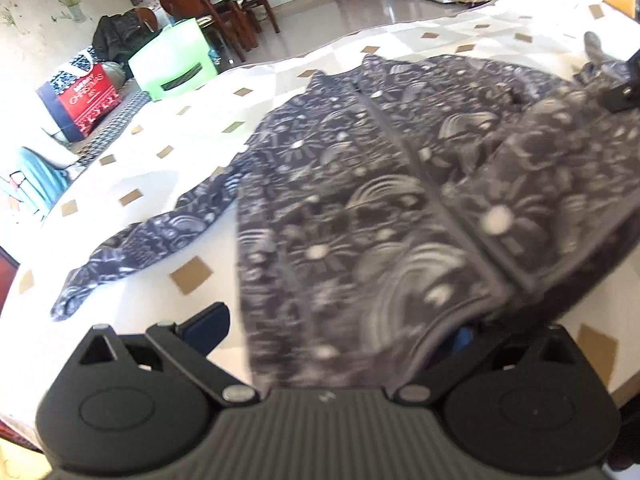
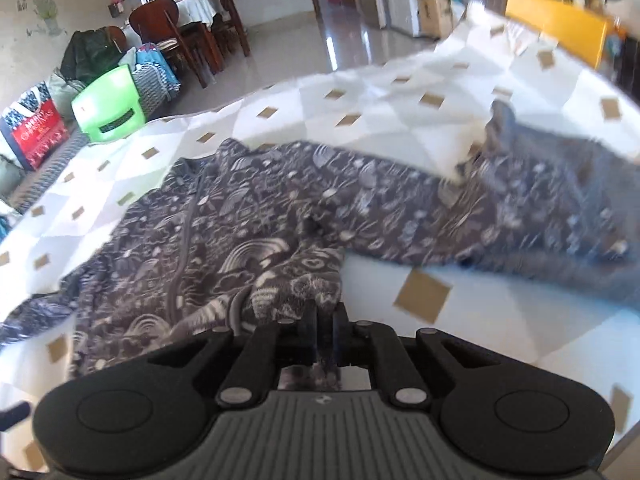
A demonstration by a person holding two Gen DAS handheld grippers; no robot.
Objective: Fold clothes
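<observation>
- We see a dark grey fleece jacket with a pale rainbow-and-flower print (image 1: 360, 200) spread front-up on the white tablecloth with tan diamond patches (image 1: 192, 276); its zip runs down the middle.
- One sleeve (image 1: 136, 244) trails flat across the cloth at the left of the left wrist view, cuff end well apart from the body.
- Left gripper (image 1: 336, 332): we see its jaws spread wide, with the jacket's hem draped over the gap between them. One dark finger (image 1: 208, 326) shows clear of the fabric on the bare cloth; the other is mostly hidden under the hem. Pads are not pressing on anything we can see.
- Right gripper (image 2: 324, 316): jaws closed tight together, pinching a bunched fold of the jacket fabric (image 2: 304, 280) between the fingertips. Fabric also shows behind the fingers, through the pinch.
- In the left wrist view the right gripper sits at the far right edge with fabric pulled up to it, above the rest of the jacket.
- In the right wrist view the other sleeve (image 2: 540, 208) runs off to the right across the table, blurred.
- Background: a lime green plastic chair (image 1: 172, 60), a red printed gift bag (image 1: 80, 96) and dark wooden dining chairs (image 1: 208, 4) on a glossy tiled floor.
</observation>
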